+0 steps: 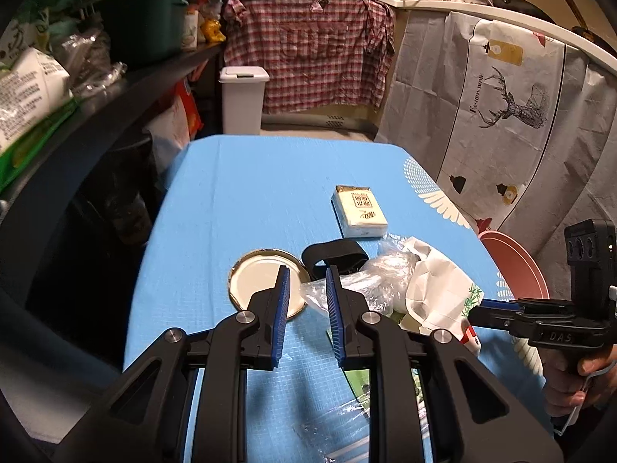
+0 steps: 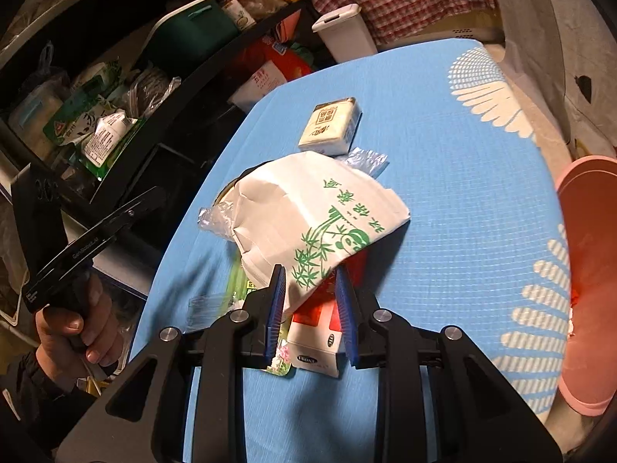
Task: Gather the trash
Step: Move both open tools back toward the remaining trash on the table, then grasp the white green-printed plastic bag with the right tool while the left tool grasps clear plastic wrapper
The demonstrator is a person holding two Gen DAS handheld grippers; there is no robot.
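- Blue cloth covers the counter (image 1: 239,193), with cluttered dark shelves (image 1: 115,77) along one side.
- Left tool (image 1: 306,281): blue pads slightly spread, nothing pinched, over a round metal lid (image 1: 254,281) and crumpled clear plastic wrap (image 1: 370,277).
- Right tool (image 2: 310,283): pads parted, the corner of a white paper bag with green panda print (image 2: 308,212) between them; whether they press it is unclear.
- A red-and-white carton (image 2: 320,332) lies half hidden under that bag.
- Farther off sit a black strap loop (image 1: 331,258) and a cream tissue pack (image 1: 358,208).
- A pink basin (image 2: 590,281), cut off at the counter's edge, hides its contents.
- A white lidded bin (image 1: 243,100) stands closed beyond the counter.
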